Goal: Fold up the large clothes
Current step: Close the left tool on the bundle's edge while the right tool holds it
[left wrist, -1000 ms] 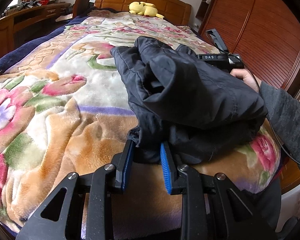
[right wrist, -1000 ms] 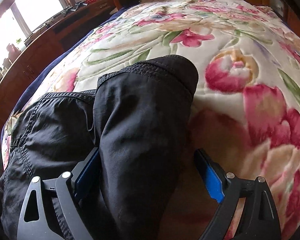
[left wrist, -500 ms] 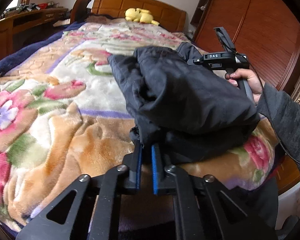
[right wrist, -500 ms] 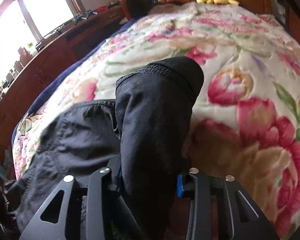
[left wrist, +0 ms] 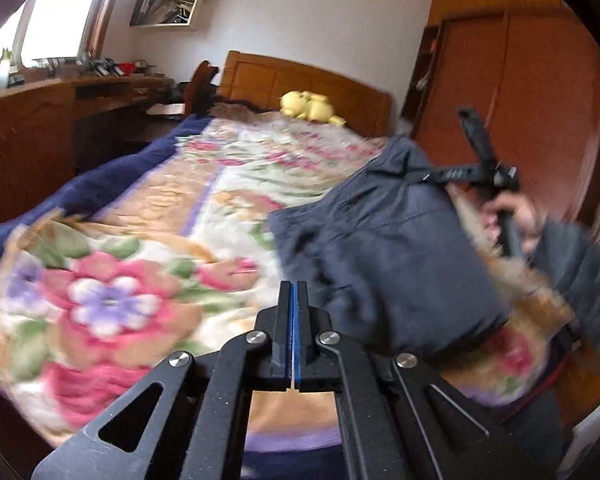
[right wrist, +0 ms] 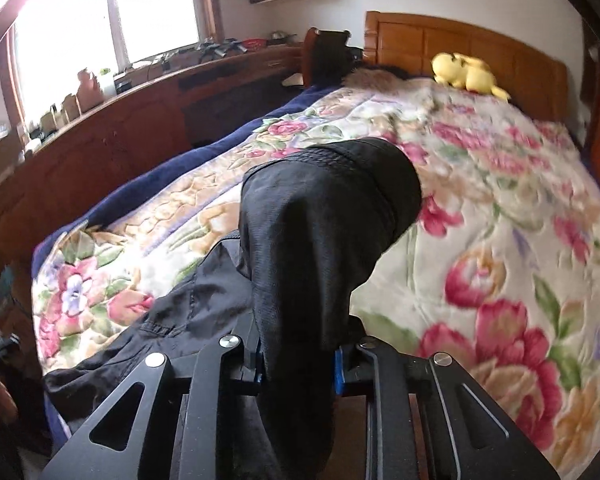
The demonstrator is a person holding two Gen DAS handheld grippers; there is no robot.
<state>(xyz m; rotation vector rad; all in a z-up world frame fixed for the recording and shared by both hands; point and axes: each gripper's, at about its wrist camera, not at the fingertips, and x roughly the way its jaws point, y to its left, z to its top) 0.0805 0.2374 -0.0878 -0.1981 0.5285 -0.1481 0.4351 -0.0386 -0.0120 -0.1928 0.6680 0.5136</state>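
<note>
- Fingers of the right gripper (right wrist: 298, 364) pinch a thick bunch of the black garment (right wrist: 320, 240), which rises in a hump just ahead of them.
- Fingers of the left gripper (left wrist: 293, 332) are pressed together, blue pads touching, with no cloth between them; they sit just left of the garment's near edge.
- Garment lies on the flowered blanket (left wrist: 140, 280) at the foot of the bed, toward its right side, already gathered into a compact, several-layer bundle, not spread flat.
- Progress looks late: the main folds appear made, but the top layer is rumpled and the right-hand end is lifted off the blanket.
- Left to do, most likely: lay that end down and smooth the bundle.
- Yellow plush toy (right wrist: 466, 72) rests by the wooden headboard (left wrist: 300, 80), well apart.
</note>
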